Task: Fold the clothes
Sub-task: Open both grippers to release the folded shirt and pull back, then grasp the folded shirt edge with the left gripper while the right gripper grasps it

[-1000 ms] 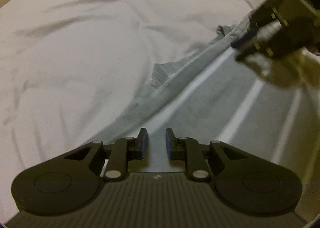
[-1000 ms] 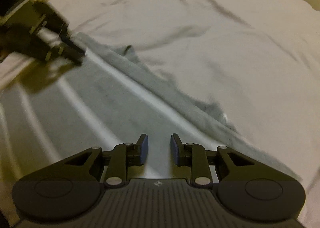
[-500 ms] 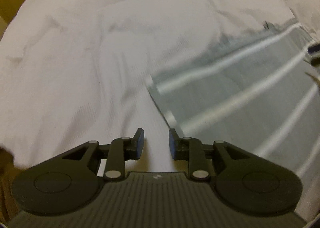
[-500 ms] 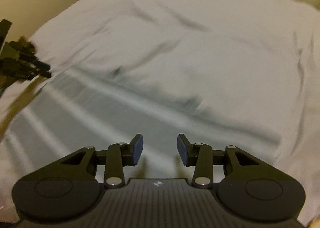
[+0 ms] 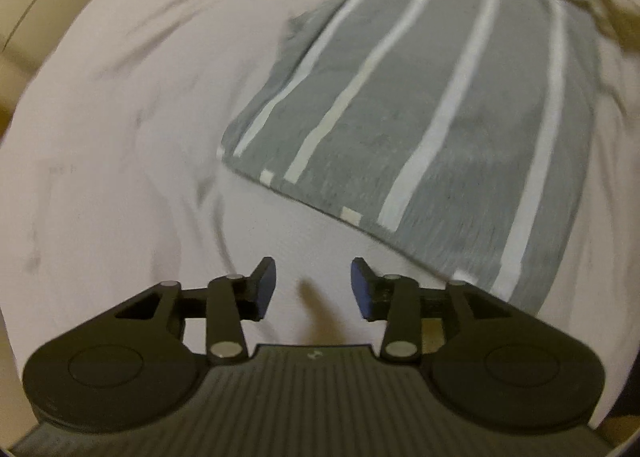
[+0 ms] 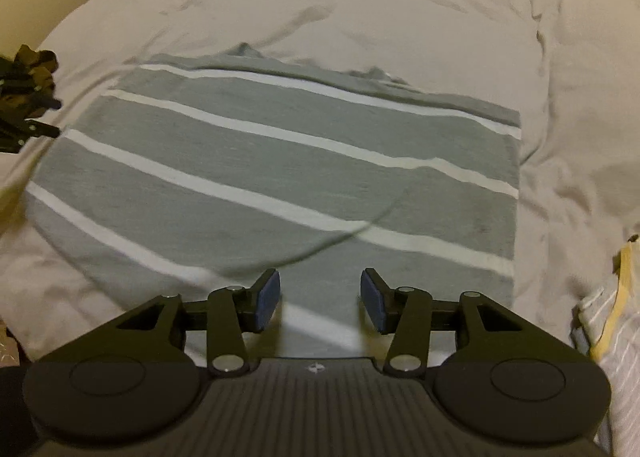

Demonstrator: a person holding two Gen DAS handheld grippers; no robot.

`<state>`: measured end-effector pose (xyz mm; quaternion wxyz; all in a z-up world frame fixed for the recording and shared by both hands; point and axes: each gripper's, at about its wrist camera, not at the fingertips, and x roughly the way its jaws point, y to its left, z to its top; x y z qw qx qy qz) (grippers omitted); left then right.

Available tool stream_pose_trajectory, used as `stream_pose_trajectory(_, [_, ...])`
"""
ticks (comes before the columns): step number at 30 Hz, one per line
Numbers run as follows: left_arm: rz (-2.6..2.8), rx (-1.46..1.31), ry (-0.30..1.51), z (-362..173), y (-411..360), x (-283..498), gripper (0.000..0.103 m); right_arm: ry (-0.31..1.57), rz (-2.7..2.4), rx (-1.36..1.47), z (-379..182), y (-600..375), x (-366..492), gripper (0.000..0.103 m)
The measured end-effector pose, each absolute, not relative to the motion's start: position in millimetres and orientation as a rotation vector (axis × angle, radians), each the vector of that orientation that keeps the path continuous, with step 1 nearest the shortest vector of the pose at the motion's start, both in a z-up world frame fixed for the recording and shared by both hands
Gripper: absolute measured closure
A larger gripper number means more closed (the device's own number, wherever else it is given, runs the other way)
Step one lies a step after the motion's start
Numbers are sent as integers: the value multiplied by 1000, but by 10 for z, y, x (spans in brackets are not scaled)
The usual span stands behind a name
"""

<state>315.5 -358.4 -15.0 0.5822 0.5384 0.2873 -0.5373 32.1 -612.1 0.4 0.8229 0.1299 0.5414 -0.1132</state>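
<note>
A bed (image 6: 400,9) under a pale wrinkled sheet carries a grey garment with white stripes (image 6: 280,169), lying folded and flat. The left tongs (image 5: 313,285) hang beside its edge, the right tongs (image 6: 320,299) over its near edge. Both have just been opening; nothing sits between their blue pads.

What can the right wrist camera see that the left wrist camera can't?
Only the right wrist view shows the yellow-edged striped cloth at its right edge, and the right gripper, open, hanging over the grey striped garment.

Only the left wrist view shows the left gripper, open, hanging over bare white bed sheet beside the garment's corner.

Both show the garment lying flat on the sheet, and each glimpses the other gripper at its edge. Both grippers' jaws have just been opening, with nothing between them.
</note>
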Motion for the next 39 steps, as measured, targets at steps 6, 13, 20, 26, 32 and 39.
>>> stream_pose_trajectory(6, [-1537, 1436, 216, -340, -3269, 3315, 53, 1140, -331, 305, 150, -5254, 602, 44])
stream_pose_trajectory(13, [-1739, 1572, -180, -521, -3098, 3649, 41, 1138, -408, 384, 263, -4078, 1258, 32])
stream_pose_trajectory(20, [-1819, 1615, -550, -953, -3311, 3886, 41, 1137, -405, 422, 211, -3521, 1817, 25])
stream_pose_trajectory(26, [-1872, 1629, -788, -1240, -3436, 3910, 41, 1124, -464, 444, 138, -3359, 1907, 25])
stream_pose_trajectory(32, [-1901, 1618, -853, -1311, -3636, 3954, 72, 1126, -514, 358, 91, -3258, 2087, 24])
stream_pose_trajectory(39, [-1914, 1636, -750, -1262, -3696, 3930, 97, 1217, -485, 85, -216, -2890, 2460, 25])
